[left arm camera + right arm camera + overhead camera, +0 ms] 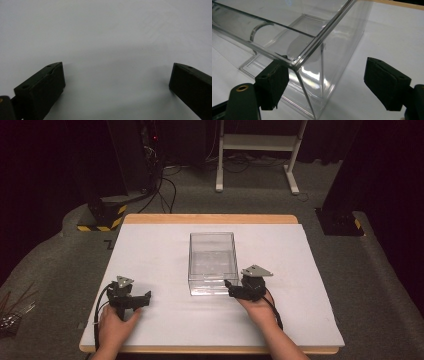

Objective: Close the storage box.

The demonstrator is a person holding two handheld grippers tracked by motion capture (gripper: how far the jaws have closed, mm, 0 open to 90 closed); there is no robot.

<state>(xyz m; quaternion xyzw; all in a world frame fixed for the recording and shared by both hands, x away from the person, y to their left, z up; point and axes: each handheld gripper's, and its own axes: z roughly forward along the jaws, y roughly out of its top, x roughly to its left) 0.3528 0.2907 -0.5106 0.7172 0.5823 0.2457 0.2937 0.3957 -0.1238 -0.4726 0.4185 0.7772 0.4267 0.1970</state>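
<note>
Jaws are standing wide on our right gripper — we are bringing it up to the near right corner of the clear plastic box, one jaw against the front wall, the other out beside the side wall. Our left gripper is resting spread open too, well apart from the box — on the white table.

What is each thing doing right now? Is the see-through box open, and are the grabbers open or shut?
Clear box: upright on the white sheet, no lid on top, looks empty.
Right gripper: open, at the box's near right corner, one jaw against its front wall.
Left gripper: open, holding nothing, low over the white sheet.
</note>
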